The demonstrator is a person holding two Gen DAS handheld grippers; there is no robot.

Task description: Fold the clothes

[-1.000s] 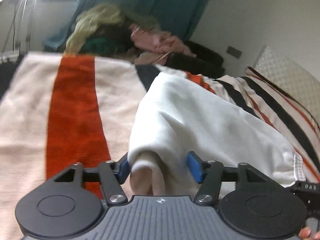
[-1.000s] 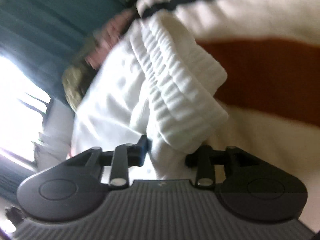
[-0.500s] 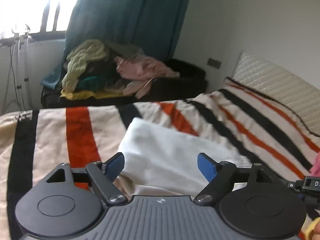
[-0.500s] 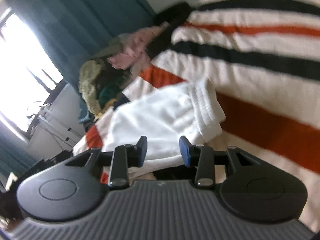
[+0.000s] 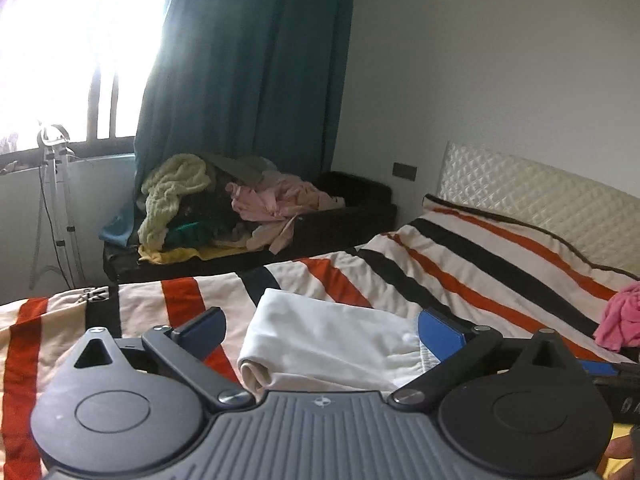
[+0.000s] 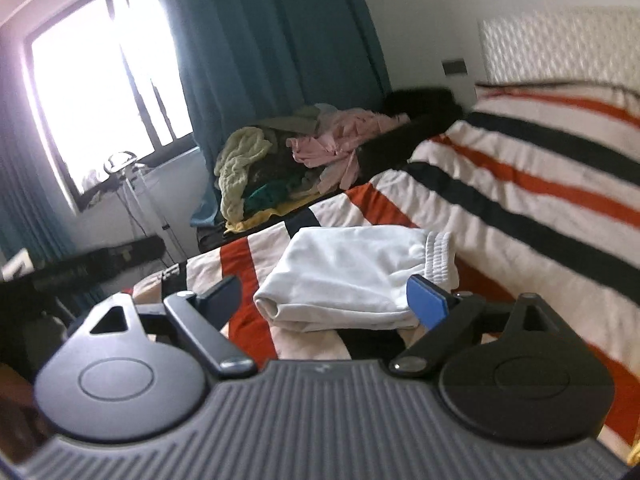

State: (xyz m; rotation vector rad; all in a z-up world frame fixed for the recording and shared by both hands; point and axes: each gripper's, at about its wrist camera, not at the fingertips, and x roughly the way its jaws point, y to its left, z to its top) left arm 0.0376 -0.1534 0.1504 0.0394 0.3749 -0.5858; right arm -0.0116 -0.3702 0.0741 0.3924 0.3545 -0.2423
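Left gripper (image 5: 320,330): your 2 blue-padded fingers are spread wide, nothing between them; released. It hangs above the bed, short of the garment.
Right gripper (image 6: 326,294): fingers likewise spread wide apart and holding nothing; released. The view is slightly blurred.
White folded garment (image 5: 328,344): lies flat on the bed as a compact rectangle, a rolled fold edge facing you at its near-left corner. From the right wrist view (image 6: 352,276) its ribbed elastic waistband (image 6: 440,256) sits along the right end. Neither gripper touches it; in both views it shows between the fingers, beyond them.
Striped bed cover (image 5: 460,276): cream blanket with orange and black bands, spread under the garment and running on to the head of the bed.
Quilted cream headboard (image 5: 540,196): stands against the white wall at the far right.
Pink crumpled cloth (image 5: 622,316): on the cover at the right edge of the left wrist view, well apart from the white garment.
Heap of unfolded clothes (image 5: 224,204): pale green, pink, teal and yellow pieces piled on a dark low seat beyond the far side of the bed.
Teal curtain (image 5: 248,72): hangs behind the heap, beside the bright window (image 5: 72,52).
Metal stand (image 5: 54,200): thin legs under the window, left of the heap.
Your hand: only a sliver shows at the lower right of the left wrist view; too little to tell more.
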